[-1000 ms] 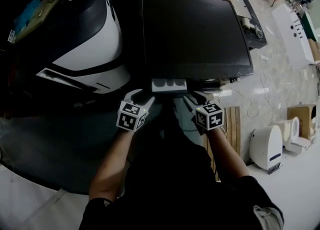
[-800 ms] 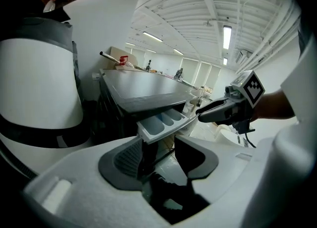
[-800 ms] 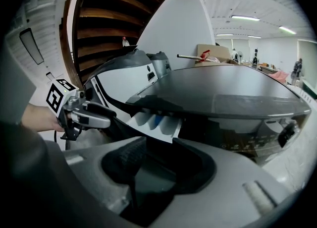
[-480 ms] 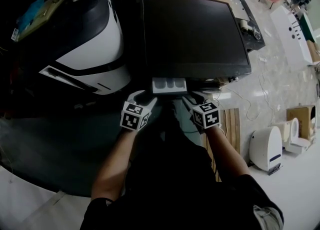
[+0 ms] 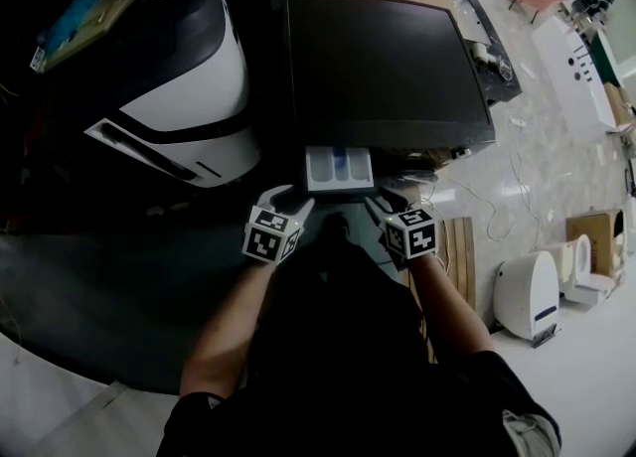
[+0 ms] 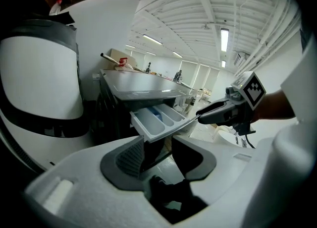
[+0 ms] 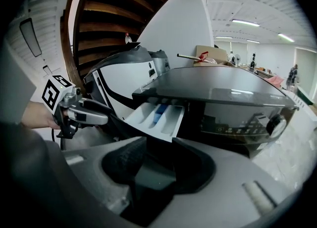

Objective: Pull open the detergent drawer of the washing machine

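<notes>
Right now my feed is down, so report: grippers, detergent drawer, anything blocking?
Left gripper and right gripper both open, by the drawer's front corners. Detergent drawer partway out, compartments showing. No obstruction seen in front.

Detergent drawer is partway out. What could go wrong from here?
1. The left gripper and right gripper sit at the front corners of the detergent drawer with jaws apart, not clamped. Either could slip off the lip.
2. Uneven pull from the two corners might cock the drawer and jam it.
3. Its compartments already show. A hard tug may hit the end stop or jolt the washing machine.
</notes>
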The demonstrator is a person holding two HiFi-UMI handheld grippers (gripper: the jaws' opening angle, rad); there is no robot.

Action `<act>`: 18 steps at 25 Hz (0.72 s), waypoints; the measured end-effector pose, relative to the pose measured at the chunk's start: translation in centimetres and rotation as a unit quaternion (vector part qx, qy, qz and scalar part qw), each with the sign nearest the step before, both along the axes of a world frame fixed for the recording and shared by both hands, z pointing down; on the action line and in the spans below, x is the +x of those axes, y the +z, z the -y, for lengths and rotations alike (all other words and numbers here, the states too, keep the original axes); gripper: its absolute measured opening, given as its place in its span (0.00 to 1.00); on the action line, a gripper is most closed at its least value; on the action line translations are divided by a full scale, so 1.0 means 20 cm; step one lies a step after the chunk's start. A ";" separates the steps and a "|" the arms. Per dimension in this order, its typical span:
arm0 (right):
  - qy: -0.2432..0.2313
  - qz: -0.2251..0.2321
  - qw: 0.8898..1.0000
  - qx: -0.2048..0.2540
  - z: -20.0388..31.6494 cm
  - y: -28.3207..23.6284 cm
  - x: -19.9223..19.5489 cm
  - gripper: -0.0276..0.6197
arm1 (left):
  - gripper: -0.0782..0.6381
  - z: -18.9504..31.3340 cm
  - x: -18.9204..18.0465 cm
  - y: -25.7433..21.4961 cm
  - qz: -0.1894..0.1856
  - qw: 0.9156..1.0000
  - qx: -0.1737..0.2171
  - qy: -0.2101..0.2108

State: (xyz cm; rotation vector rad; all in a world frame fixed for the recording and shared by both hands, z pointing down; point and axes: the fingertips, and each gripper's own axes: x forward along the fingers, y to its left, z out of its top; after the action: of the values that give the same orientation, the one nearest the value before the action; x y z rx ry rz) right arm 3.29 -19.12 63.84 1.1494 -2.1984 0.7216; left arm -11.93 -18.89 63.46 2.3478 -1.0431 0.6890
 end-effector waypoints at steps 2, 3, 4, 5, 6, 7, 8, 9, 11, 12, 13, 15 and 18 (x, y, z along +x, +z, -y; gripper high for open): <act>0.002 0.002 1.000 -0.001 -0.02 0.00 0.00 0.29 | 0.35 -0.02 0.00 0.00 -0.003 1.000 0.000 -0.003; -0.001 -0.001 1.000 -0.004 -0.03 0.00 0.00 0.29 | 0.35 -0.03 0.00 0.00 -0.005 1.000 -0.001 -0.004; -0.004 -0.003 1.000 -0.008 -0.04 0.01 0.00 0.29 | 0.35 -0.03 0.00 0.00 -0.006 1.000 -0.002 -0.005; -0.005 -0.004 1.000 -0.010 -0.04 0.01 0.00 0.29 | 0.35 -0.04 0.00 0.00 -0.008 1.000 -0.003 -0.006; -0.007 -0.004 1.000 -0.012 -0.05 0.01 0.00 0.29 | 0.35 -0.04 0.00 0.00 -0.010 1.000 -0.004 -0.007; -0.007 -0.003 1.000 -0.013 -0.05 0.01 0.00 0.29 | 0.35 -0.05 0.00 0.00 -0.012 1.000 -0.005 -0.008; -0.005 0.001 1.000 -0.013 -0.06 0.00 0.00 0.29 | 0.35 -0.05 0.00 0.00 -0.014 1.000 -0.006 -0.010; -0.002 0.007 1.000 -0.012 -0.06 0.00 0.00 0.29 | 0.35 -0.06 0.00 0.00 -0.015 1.000 -0.007 -0.011; -0.003 0.013 1.000 -0.012 -0.07 0.00 0.00 0.29 | 0.35 -0.08 0.00 0.00 -0.012 1.000 -0.008 -0.011; -0.004 0.015 1.000 -0.013 -0.09 0.00 0.00 0.29 | 0.35 -0.09 0.01 0.01 -0.008 1.000 -0.008 -0.010; -0.006 0.017 1.000 -0.015 -0.10 0.00 0.01 0.29 | 0.34 -0.10 0.01 0.01 -0.004 1.000 -0.009 -0.009; -0.009 0.022 1.000 -0.019 -0.14 0.01 0.02 0.29 | 0.34 -0.13 0.01 0.02 0.003 1.000 -0.010 -0.011; -0.016 0.034 0.999 -0.016 -0.18 0.02 0.04 0.28 | 0.31 -0.16 0.00 0.02 0.005 1.000 -0.011 -0.027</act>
State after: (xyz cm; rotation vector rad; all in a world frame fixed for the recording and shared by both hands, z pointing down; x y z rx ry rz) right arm 4.01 -15.59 64.24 1.0853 -2.2479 0.7896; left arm -11.85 -15.66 63.83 2.2903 -1.0929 0.6890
